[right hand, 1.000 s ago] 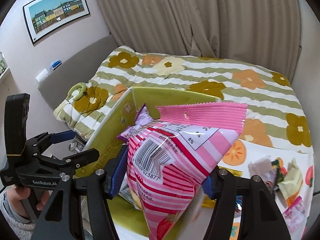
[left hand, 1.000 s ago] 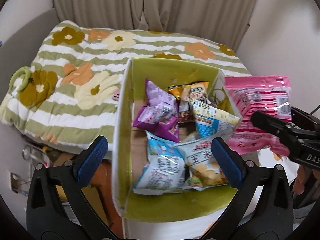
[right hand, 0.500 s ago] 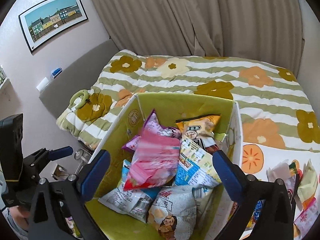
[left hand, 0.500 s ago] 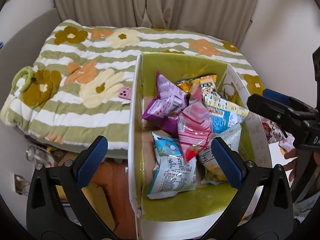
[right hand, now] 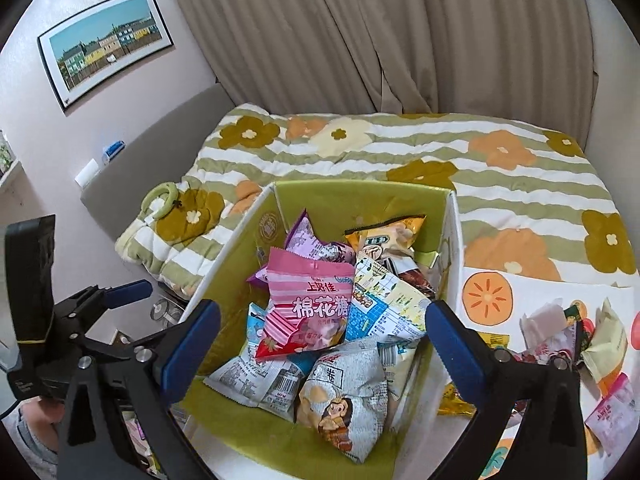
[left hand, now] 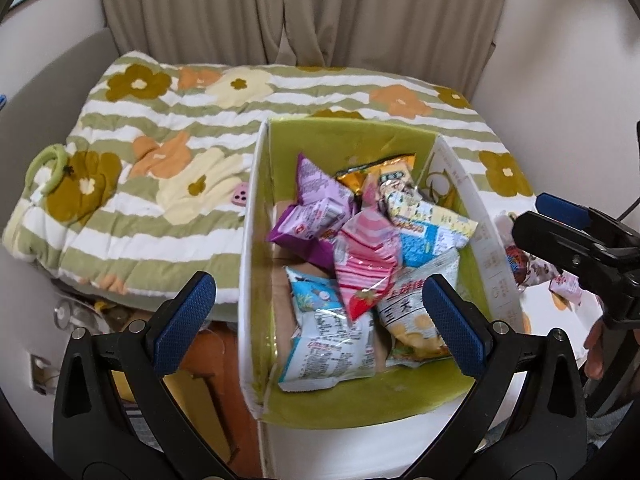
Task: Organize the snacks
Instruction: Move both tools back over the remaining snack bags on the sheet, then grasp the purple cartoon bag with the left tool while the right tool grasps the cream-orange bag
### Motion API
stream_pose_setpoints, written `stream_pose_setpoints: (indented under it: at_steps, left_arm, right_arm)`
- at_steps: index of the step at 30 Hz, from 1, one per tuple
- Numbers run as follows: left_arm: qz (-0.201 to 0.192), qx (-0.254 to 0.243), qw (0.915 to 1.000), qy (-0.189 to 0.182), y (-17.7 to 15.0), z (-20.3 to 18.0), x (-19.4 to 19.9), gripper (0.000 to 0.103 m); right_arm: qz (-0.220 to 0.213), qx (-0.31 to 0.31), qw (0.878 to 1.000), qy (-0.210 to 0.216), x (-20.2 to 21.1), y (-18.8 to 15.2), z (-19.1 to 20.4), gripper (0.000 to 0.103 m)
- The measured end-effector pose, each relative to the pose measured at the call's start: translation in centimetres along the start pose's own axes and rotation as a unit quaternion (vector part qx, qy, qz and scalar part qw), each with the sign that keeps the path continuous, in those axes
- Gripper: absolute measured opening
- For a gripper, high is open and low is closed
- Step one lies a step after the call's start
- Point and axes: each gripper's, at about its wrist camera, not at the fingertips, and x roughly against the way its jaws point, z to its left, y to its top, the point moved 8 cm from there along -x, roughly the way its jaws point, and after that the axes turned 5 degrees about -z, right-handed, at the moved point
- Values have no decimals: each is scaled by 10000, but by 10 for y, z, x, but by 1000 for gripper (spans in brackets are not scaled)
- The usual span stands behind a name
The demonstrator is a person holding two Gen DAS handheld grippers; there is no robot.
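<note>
- Sitting on top of the pile, the pink marshmallow bag (right hand: 308,312) is already inside the green box (right hand: 360,200).
- About six packs are in there now.
- Loose snacks (right hand: 580,332) still wait at 3 o'clock outside the box.
- Right gripper (right hand: 322,332) is spread wide, empty.
- Left gripper (left hand: 316,320) is spread too, holding nothing.

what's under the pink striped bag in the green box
The pink striped bag lies on top of the pile in the green box, overlapping a purple bag, a light blue bag and a silver bag. Anything beneath those is covered.
</note>
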Motion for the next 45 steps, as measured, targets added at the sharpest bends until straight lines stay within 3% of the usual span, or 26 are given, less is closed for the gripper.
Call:
stream_pose_setpoints:
  at_steps: [6, 13, 21, 26, 31, 37, 45]
  left_arm:
    - [-238, 103, 9997, -22, 2, -41, 18, 102]
    - [-382, -32, 9990, -225, -3, -128, 30, 102]
    - [-373, -291, 9977, -475, -25, -237, 27, 102]
    - [-349, -518, 9971, -431, -45, -288, 10, 102]
    - [-182, -915, 9955, -138, -67, -318, -22, 102]
    - [15, -1310, 9911, 220, -77, -326, -74, 102]
    - [267, -1643, 9856, 310, -74, -332, -136, 102]
  right_arm:
    - [-285, 40, 9996, -55, 42, 3, -24, 102]
    - [-594, -67, 9978, -296, 114, -1, -89, 102]
    - [-553, -247, 9964, -590, 171, -20, -173, 102]
    - [-433, -305, 9957, -759, 188, -31, -220, 102]
    - [-284, -320, 9950, -905, 186, -43, -261, 102]
    - [23, -913, 9926, -799, 151, -57, -304, 102]
    - [507, -1603, 9823, -820, 90, -77, -338, 102]
